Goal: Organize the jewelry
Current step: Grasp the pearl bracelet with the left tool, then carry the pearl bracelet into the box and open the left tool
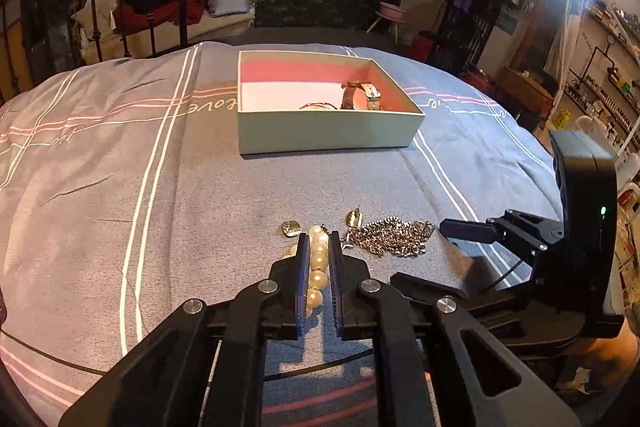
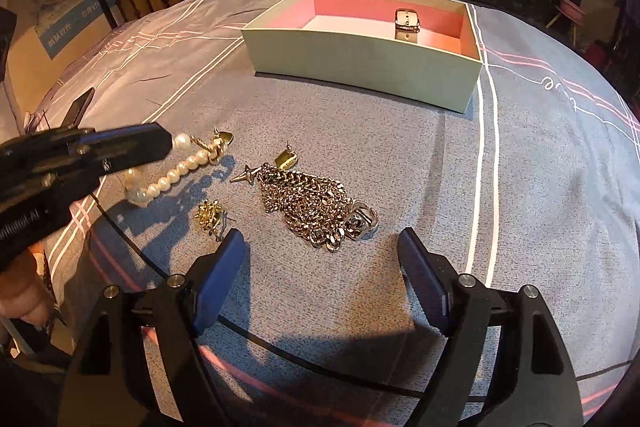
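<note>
A pearl bracelet (image 1: 318, 259) lies on the grey bedspread; my left gripper (image 1: 319, 239) is shut on it, pearls showing between the two fingers. In the right wrist view the pearl bracelet (image 2: 176, 173) trails from the left gripper (image 2: 160, 143). A pile of gold chain (image 2: 316, 207) lies in front of my right gripper (image 2: 320, 243), which is open and empty just short of it. Small gold earrings (image 2: 208, 217) and a gold tag (image 2: 286, 159) lie beside the chain. A pale green box (image 1: 328, 127) with a pink inside holds a watch (image 1: 362, 95).
The bedspread (image 2: 520, 227) covers a round raised surface that falls away at its edges. A black iron railing (image 1: 152, 23) and a swing seat with cushions (image 1: 160, 7) stand behind. The right gripper's body (image 1: 580, 227) is close on the left gripper's right.
</note>
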`<state>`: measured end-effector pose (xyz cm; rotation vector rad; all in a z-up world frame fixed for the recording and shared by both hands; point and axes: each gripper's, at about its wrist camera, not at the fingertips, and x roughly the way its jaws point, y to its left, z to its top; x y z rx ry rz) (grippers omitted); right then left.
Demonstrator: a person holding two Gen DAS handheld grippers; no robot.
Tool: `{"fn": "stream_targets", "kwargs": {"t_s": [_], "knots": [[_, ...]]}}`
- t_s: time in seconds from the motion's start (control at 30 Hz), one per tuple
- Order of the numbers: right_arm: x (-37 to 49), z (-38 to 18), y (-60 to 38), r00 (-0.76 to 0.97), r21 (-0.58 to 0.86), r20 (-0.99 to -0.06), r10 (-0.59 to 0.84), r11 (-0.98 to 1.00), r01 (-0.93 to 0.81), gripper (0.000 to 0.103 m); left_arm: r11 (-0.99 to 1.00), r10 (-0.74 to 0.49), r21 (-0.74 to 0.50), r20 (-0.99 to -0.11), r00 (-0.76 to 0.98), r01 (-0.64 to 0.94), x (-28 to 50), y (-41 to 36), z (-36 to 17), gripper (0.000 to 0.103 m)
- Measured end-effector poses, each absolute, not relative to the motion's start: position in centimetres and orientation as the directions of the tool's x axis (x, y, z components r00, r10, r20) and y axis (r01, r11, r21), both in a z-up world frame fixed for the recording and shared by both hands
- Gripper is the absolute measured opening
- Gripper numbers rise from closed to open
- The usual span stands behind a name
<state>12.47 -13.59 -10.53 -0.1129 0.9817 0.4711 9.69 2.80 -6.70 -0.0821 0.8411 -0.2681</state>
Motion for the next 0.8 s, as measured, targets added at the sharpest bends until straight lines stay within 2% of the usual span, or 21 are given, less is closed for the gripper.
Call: {"fn": "stream_targets", "kwargs": {"t_s": [0.27, 0.3, 0.33, 0.37, 0.4, 0.43, 0.8], "knots": [[13.4, -10.4, -13.3, 0.476, 0.105, -0.818, 0.324, 0.897, -0.430, 0.079, 0.964, -0.267, -0.204, -0.719, 0.642, 0.172, 10.8, 3.7, -5.6, 0.009], [13.8, -10.2, -13.4, 0.478, 0.112, -0.815, 0.329, 0.897, -0.427, 0.075, 0.964, -0.267, -0.206, -0.719, 0.642, 0.170, 11.2, 3.6, -5.4, 0.009], [14.2, -10.0, -13.5, 0.479, 0.122, -0.810, 0.338, 0.896, -0.427, 0.045, 0.962, -0.272, -0.212, -0.716, 0.643, 0.171, 11.6, 3.5, -5.2, 0.009], [14.7, -9.7, -13.6, 0.483, 0.133, -0.803, 0.349, 0.895, -0.425, 0.026, 0.961, -0.276, -0.216, -0.713, 0.644, 0.173, 12.1, 3.3, -4.9, 0.009], [15.2, -9.4, -13.7, 0.484, 0.141, -0.799, 0.357, 0.893, -0.427, 0.011, 0.960, -0.278, -0.216, -0.708, 0.649, 0.176, 12.5, 3.0, -4.6, 0.009], [15.6, -9.0, -13.8, 0.496, 0.136, -0.791, 0.358, 0.894, -0.428, 0.008, 0.959, -0.283, -0.217, -0.702, 0.653, 0.181, 12.8, 2.8, -4.2, 0.009], [21.5, -3.5, -13.2, 0.609, 0.057, -0.720, 0.333, 0.903, -0.427, 0.005, 0.962, -0.272, -0.196, -0.668, 0.693, 0.189, 18.9, 0.8, -0.2, 0.009]]}}
